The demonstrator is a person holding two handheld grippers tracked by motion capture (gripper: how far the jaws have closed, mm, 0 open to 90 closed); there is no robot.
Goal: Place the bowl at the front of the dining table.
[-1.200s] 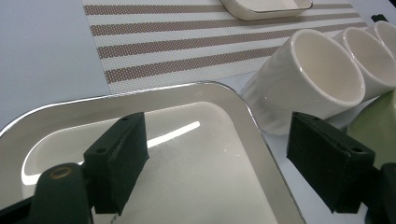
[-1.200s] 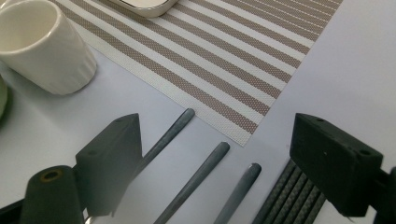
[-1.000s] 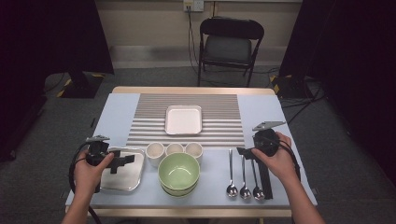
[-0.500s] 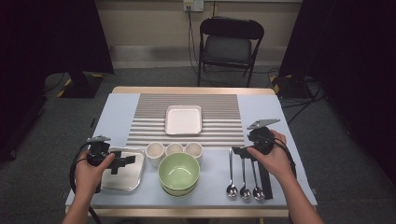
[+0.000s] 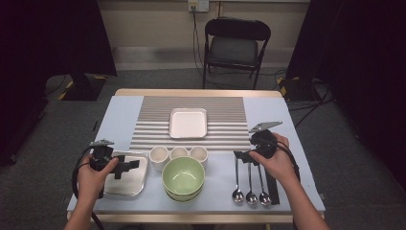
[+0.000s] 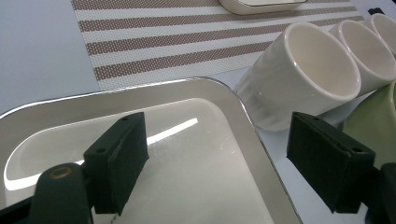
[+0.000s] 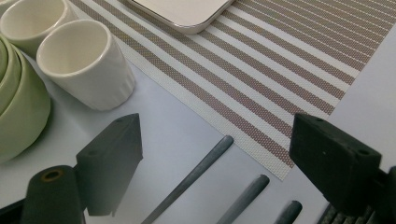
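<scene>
While both grippers gape empty, cups, bowls between, spoons seemingly untouched.

Running off the bottom edge of the right gripper view: three spoon handles, bowls unseen. Being cropped at top: white square dish. Getting cut by the left gripper view's edges: steel tray and green bowl.

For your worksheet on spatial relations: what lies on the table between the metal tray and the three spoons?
In the high view, the green bowl and three white cups lie between the metal tray and the spoons.
</scene>
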